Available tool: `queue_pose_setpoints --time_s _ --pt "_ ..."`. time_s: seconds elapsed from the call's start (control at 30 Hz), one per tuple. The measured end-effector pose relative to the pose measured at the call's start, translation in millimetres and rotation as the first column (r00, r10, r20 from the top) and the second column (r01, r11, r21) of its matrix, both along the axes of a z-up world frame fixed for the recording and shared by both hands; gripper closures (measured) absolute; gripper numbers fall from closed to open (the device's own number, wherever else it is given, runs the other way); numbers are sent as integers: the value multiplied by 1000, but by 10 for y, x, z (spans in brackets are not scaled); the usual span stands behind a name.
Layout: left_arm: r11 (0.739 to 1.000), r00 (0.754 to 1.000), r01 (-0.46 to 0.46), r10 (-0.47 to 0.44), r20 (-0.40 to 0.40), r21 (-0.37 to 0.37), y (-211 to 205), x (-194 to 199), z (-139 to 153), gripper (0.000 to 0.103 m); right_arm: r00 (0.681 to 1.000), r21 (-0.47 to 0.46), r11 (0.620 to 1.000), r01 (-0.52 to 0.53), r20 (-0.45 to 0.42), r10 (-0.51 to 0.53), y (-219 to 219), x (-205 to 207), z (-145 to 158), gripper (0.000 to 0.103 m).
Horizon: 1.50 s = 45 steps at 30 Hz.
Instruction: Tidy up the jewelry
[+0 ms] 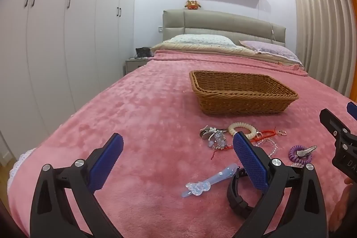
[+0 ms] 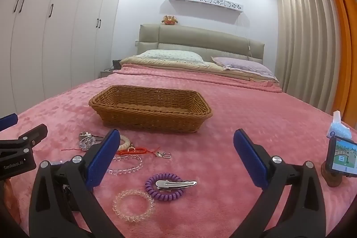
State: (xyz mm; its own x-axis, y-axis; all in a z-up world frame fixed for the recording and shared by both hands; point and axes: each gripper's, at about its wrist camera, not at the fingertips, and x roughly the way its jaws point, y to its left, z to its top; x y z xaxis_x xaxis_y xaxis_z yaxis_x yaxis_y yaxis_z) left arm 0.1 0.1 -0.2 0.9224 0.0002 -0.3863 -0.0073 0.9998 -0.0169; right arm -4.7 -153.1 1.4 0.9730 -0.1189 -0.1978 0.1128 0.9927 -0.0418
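Note:
Jewelry lies on the pink blanket in front of an empty wicker basket [image 1: 243, 102], which also shows in the right wrist view [image 2: 151, 117]. In the left wrist view: a clear blue hair clip [image 1: 205, 182], a black watch [image 1: 236, 195], a cream spiral bracelet [image 1: 242, 129], a crystal clip [image 1: 215, 136] and a purple spiral tie [image 1: 299, 154]. In the right wrist view: the purple spiral tie [image 2: 165, 190] with a silver clip [image 2: 176, 184] on it, a clear bead bracelet [image 2: 133, 205], a pink bead bracelet [image 2: 127, 164] and a red cord [image 2: 138, 151]. My left gripper [image 1: 178, 144] is open and empty above the blanket. My right gripper [image 2: 176, 142] is open and empty.
A phone [image 2: 340, 160] on a wooden stand and a tissue pack [image 2: 338, 126] sit on the bed at the right. Pillows [image 1: 200, 39] and a headboard are at the far end. White wardrobes [image 1: 55, 37] line the left wall; curtains [image 2: 301, 37] hang on the right.

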Motion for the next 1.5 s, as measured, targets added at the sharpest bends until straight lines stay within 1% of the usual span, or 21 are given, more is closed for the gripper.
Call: queue_pose_setpoints --time_s 0.47,0.63,1.4,1.5 --pt "1000 1000 -1 1 -18 16 31 25 -57 7 1000 -15 1000 -7 -8 7 37 -2 -2 6" --pt "1000 1000 -3 3 -19 20 -29 37 -46 7 1000 -16 1000 -7 -7 7 39 -6 -3 6" --pt "1000 1000 -4 5 -22 9 -8 50 -44 7 1000 -17 1000 -15 -14 15 24 -10 -10 6" --pt "1000 1000 2 -2 -26 -3 8 53 -39 7 1000 -9 1000 -10 -28 10 2 19 -8 6"
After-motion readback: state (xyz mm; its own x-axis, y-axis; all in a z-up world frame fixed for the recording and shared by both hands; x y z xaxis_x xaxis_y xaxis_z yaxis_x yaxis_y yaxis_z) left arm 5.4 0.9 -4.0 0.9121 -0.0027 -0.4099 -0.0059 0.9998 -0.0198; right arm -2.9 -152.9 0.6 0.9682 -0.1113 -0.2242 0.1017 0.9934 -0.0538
